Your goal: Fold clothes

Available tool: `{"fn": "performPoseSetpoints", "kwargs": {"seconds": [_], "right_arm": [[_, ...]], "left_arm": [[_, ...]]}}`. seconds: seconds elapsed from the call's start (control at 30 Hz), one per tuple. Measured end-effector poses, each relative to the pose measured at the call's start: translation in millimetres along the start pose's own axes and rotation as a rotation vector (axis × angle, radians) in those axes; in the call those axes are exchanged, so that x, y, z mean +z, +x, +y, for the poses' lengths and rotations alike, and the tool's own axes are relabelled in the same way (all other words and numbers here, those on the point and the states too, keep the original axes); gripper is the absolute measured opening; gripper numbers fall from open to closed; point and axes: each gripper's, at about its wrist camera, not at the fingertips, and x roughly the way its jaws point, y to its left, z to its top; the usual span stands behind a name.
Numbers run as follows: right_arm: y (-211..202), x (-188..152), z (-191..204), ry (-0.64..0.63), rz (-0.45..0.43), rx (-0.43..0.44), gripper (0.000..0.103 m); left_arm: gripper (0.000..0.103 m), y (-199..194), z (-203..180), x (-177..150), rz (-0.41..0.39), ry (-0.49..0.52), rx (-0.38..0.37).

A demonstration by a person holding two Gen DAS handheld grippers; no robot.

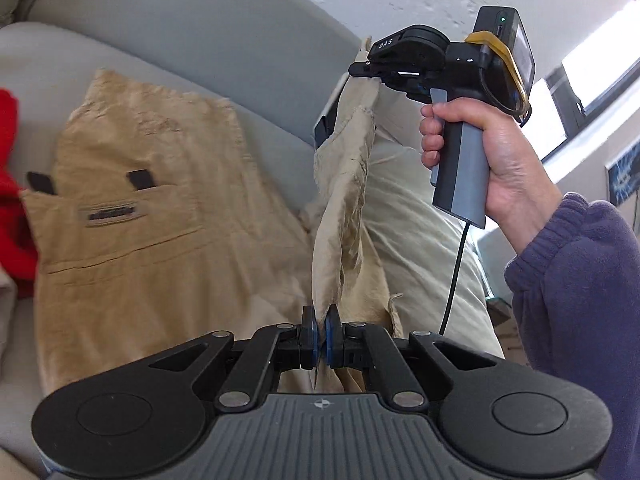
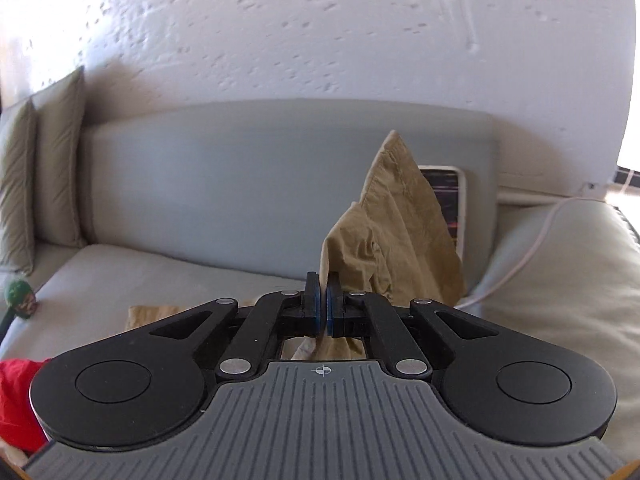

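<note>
I count one pair of tan trousers (image 1: 152,216) spread across the grey couch (image 1: 200,40), waist end with two dark belt loops and one label toward the left. My left gripper (image 1: 320,334) is pinched tight on a strip of the trouser fabric, which rises taut to my right gripper (image 1: 370,70), also clamped on it, held high by one hand (image 1: 488,152) in a purple sleeve. From the right wrist view, the right gripper (image 2: 321,304) has its two blue pads (image 2: 316,300) squeezed together on the cloth, with a peak of tan fabric (image 2: 394,224) standing beside them. One red garment (image 1: 12,184) lies at the trousers' left edge. One pale pillow (image 1: 416,208) sits on the right.
</note>
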Motion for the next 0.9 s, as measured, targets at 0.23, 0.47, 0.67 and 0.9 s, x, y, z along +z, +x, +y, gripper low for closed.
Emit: {"fn": "performPoseSetpoints", "kwargs": {"seconds": [0.23,0.47,0.67,0.9], "right_arm": [[106,-58,153,-0.162,0.207,0.107,0.002],[147,-107,195,-0.221,0.289,0.056,0.002],[105,-90,204,-0.198,0.172,0.093,0.002],[99,-94,219,-0.167,0.289,0.121,0.002]], "left_arm": [[0.003,-10,84,-13,0.045,-0.208,0.124],[0.003,-11,87,-15,0.038,-0.207,0.102],[0.002,-32,62,-13,-0.011,-0.148,0.062],[0.002,-46,70,-23,0.014,-0.208,0.058]]}}
